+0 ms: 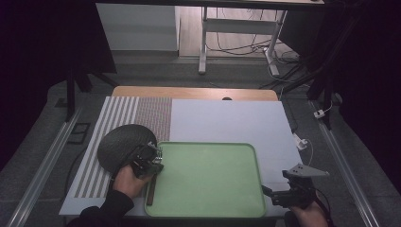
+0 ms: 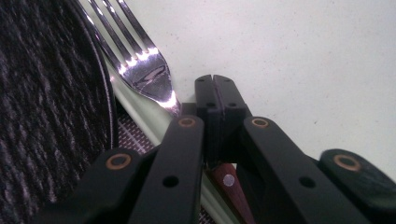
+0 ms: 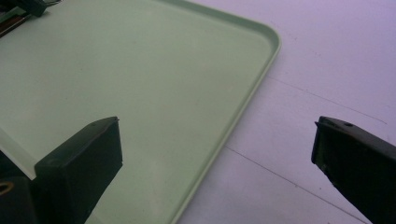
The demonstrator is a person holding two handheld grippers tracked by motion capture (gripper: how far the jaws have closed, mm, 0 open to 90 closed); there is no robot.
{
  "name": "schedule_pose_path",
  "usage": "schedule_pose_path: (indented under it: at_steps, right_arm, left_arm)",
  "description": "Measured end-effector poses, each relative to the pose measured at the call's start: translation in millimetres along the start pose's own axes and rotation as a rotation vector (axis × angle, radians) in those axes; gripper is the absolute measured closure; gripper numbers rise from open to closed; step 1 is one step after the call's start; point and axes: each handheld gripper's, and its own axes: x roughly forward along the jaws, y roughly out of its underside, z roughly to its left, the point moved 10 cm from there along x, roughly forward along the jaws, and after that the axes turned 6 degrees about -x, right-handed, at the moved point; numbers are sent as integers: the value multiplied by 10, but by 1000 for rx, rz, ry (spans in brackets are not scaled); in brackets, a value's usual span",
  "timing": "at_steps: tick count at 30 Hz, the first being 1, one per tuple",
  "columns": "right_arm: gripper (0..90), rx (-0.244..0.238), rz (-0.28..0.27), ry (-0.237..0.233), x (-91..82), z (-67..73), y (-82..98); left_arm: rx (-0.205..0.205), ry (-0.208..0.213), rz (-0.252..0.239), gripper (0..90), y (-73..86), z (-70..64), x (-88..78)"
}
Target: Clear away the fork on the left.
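Observation:
My left gripper (image 1: 157, 154) is at the left rim of the green tray (image 1: 258, 165), its jaws shut on a fork (image 2: 149, 74). The fork's neck runs in under the closed pads (image 2: 205, 100), its tines point out over the tray (image 2: 303, 56), and its brown riveted handle (image 1: 151, 190) trails back along the tray's left edge. In the left gripper view the gripper (image 2: 215, 84) sits just right of the tines. My right gripper (image 1: 273, 193) is open near the tray's near right corner; in the right gripper view it (image 3: 217, 123) has nothing between its jaws and spans the tray's rim (image 3: 268, 56).
A dark round textured plate (image 1: 122, 143) lies just left of the tray, touching my left hand's side, on a striped placemat (image 1: 118, 116). A white board (image 1: 227, 120) covers the table behind and right of the tray. The person's hands come in from the front edge.

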Motion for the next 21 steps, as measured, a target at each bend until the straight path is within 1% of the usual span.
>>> schedule_pose_path:
  at_steps: [1,4,5,7,8,9,10,12,13,14,17,18,21]
  right_arm:
    - [19,0,0,0,0,0,0]
    - [19,-4,-1,-2,0,3,-2]
    - [19,-4,-1,-2,0,3,-2]
    - [19,-4,-1,-1,0,5,-2]
    - [19,-4,-1,-1,-1,5,-2]
    - [19,-4,-1,-1,-1,5,-2]
    - [19,-3,-1,-1,-1,5,-2]
    - [19,-3,0,0,0,6,-3]
    - [19,-2,-1,0,1,7,-4]
    - [19,-3,0,0,2,8,-4]
    - [19,-5,-1,0,4,11,-7]
    - [19,-5,-1,0,4,12,-7]
    - [19,-8,0,2,4,12,-6]
  left_arm:
    - [3,6,-2,886,-3,-15,-2]
    - [10,28,-32,796,-49,-71,-37]
    - [20,28,-46,796,-67,-83,-53]
    - [35,27,-76,748,-97,-101,-91]
    - [40,33,-94,689,-112,-107,-116]
    - [44,38,-109,664,-122,-112,-130]
    - [53,42,-125,664,-133,-114,-152]
    - [58,49,-153,619,-149,-112,-193]
    - [70,55,-171,598,-158,-110,-217]
    - [73,61,-188,575,-166,-114,-232]
    - [61,76,-203,518,-172,-120,-269]
    - [65,85,-211,496,-175,-124,-288]
    - [75,87,-238,452,-190,-136,-342]
